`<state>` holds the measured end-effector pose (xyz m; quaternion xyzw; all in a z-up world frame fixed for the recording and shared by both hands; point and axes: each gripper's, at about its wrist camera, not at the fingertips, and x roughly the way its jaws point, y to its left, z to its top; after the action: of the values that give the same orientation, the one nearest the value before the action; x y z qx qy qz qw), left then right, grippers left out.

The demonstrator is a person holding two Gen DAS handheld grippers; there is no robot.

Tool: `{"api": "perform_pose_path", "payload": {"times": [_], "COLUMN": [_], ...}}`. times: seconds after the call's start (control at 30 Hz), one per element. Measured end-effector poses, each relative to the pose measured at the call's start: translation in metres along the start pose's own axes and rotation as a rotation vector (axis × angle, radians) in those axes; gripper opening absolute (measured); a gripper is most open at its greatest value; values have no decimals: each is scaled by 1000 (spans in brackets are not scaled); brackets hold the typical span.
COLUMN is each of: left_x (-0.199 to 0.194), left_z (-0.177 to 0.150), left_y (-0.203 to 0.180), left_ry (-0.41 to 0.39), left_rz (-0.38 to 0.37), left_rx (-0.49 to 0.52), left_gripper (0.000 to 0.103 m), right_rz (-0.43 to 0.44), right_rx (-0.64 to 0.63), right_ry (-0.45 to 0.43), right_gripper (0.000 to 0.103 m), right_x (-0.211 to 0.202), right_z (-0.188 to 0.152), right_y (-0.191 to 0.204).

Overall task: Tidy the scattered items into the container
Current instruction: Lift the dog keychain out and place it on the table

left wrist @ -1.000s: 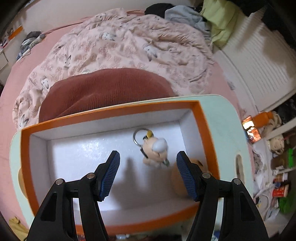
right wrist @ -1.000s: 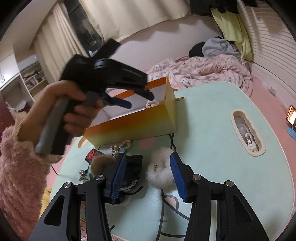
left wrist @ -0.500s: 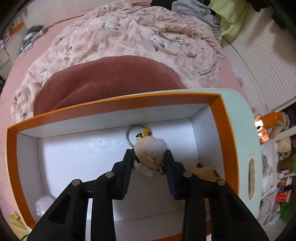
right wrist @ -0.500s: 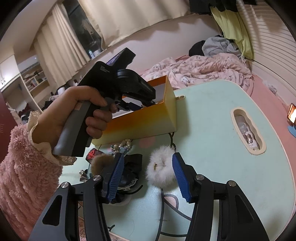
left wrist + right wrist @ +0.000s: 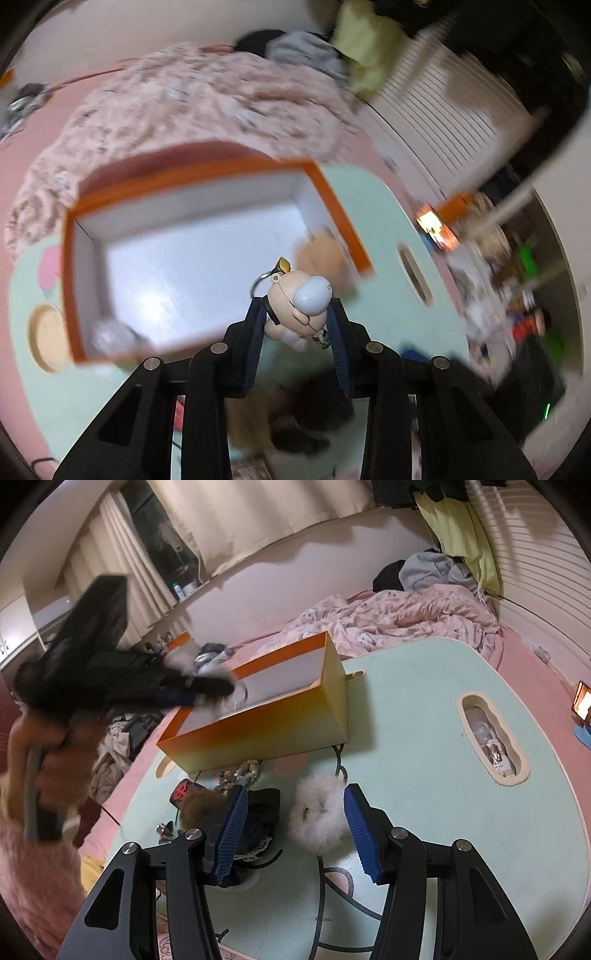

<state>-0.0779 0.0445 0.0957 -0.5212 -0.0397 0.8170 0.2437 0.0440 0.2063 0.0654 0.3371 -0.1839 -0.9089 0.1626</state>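
Observation:
My left gripper (image 5: 297, 325) is shut on a small doll keychain (image 5: 301, 304) with a metal ring and holds it above the front edge of the orange box (image 5: 334, 206). The box, white inside, holds a brown fluffy ball (image 5: 319, 254) and a clear ball (image 5: 110, 334). In the right wrist view the left gripper (image 5: 207, 694) is a blur over the box (image 5: 266, 734). My right gripper (image 5: 295, 827) is open, its fingers on either side of a white fluffy pompom (image 5: 319, 814) on the mint table (image 5: 424, 738).
A black lace item (image 5: 260, 819), a brown pompom (image 5: 199, 801), a bead bracelet (image 5: 240, 771) and a red-and-black tag (image 5: 183, 790) lie in front of the box. A cut-out slot (image 5: 491, 738) lies in the table to the right. A pink blanket (image 5: 399, 616) lies beyond.
My left gripper closed on the doll keychain inside the box and has lifted it up and back, out over the front edge. My right gripper has edged closer to the white pompom.

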Motion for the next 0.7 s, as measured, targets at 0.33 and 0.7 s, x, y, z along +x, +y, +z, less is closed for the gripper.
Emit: {"api": "perform_pose_path", "payload": {"times": [0.33, 0.7], "left_x": [23, -41], "left_z": [-42, -102], "left_y": [6, 50], "left_ry": [-42, -412], "left_rz": [-31, -3], "left_rx": [-6, -152], "left_gripper": [36, 61], "right_rz": [-4, -11], "right_rx": [-7, -50], "right_ry": [14, 42], "right_gripper": [54, 54], "right_x": [2, 6], "right_z": [-1, 9], "right_y": [0, 5]}}
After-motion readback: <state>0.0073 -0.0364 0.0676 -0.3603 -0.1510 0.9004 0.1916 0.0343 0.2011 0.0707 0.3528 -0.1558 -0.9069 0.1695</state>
